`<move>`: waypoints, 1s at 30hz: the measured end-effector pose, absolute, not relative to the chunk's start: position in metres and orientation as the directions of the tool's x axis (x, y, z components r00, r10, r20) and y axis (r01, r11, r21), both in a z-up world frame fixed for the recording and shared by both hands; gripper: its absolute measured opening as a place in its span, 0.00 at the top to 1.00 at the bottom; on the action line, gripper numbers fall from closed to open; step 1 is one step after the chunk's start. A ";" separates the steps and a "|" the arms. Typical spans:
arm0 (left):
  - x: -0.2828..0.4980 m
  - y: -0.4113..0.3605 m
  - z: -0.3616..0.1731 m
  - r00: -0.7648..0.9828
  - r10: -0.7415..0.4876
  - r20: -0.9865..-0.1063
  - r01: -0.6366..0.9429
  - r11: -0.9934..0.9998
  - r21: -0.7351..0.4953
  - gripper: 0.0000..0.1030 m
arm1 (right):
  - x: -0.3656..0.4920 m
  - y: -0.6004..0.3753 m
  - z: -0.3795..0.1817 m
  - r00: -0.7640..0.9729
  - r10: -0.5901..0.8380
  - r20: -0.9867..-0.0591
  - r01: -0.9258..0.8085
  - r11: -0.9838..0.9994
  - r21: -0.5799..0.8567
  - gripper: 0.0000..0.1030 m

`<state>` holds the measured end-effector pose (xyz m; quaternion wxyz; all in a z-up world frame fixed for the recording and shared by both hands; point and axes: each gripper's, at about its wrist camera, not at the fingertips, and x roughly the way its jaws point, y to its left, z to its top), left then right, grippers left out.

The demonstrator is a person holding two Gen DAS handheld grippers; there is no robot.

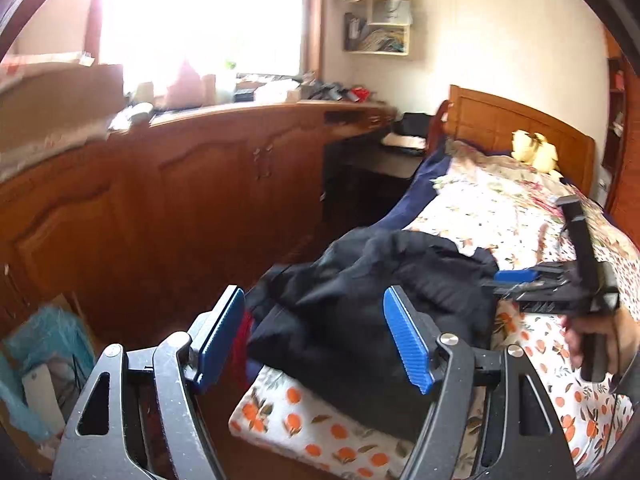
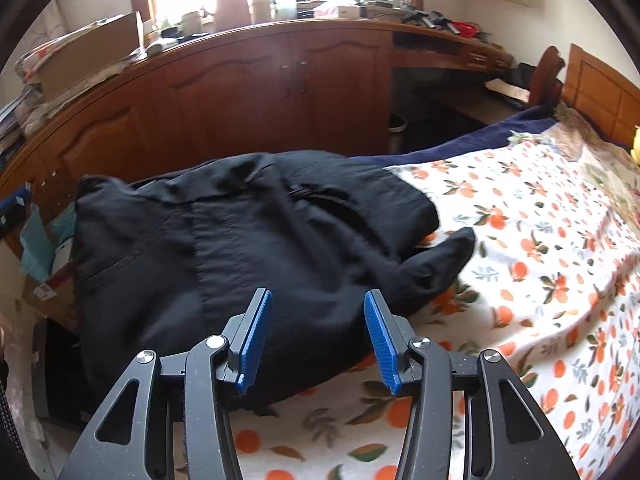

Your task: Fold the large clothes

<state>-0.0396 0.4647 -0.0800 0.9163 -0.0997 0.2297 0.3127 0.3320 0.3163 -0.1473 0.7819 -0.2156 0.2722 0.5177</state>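
A large black garment [image 2: 248,240] lies bunched on the orange-print bed cover [image 2: 540,240], near the bed's left edge. It also shows in the left wrist view [image 1: 380,292], with a bit of red cloth at its near edge. My left gripper [image 1: 316,312] is open and empty, held just in front of the garment. My right gripper [image 2: 316,308] is open and empty, its blue pads [image 2: 380,340] just above the garment's near edge. The right gripper also shows from the side in the left wrist view [image 1: 516,278], at the garment's right side.
A long wooden cabinet [image 2: 240,92] with a cluttered top runs along the far side of a narrow floor gap. The wooden headboard [image 1: 520,128] and a yellow soft toy [image 1: 534,150] are at the bed's far end. A box with teal cloth [image 1: 44,360] stands on the floor.
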 end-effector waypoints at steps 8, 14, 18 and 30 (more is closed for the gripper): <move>0.009 0.472 -0.123 0.644 0.383 -0.662 -0.533 0.846 -0.028 0.50 | 0.312 0.319 -0.146 0.263 0.699 -0.665 -0.942 0.334 -0.021 0.52; 0.000 0.503 -0.166 0.551 0.395 -0.735 -0.607 0.794 -0.029 0.50 | 0.298 0.334 -0.139 0.234 0.698 -0.677 -0.957 0.288 -0.033 0.52; -0.004 0.509 -0.172 0.534 0.406 -0.741 -0.626 0.780 -0.024 0.50 | 0.311 0.361 -0.161 0.232 0.624 -0.746 -0.948 0.315 -0.031 0.52; -0.041 0.482 -0.136 0.637 0.450 -0.626 -0.624 0.778 -0.076 0.50 | 0.316 0.396 -0.184 0.328 0.562 -0.759 -0.919 0.375 -0.119 0.49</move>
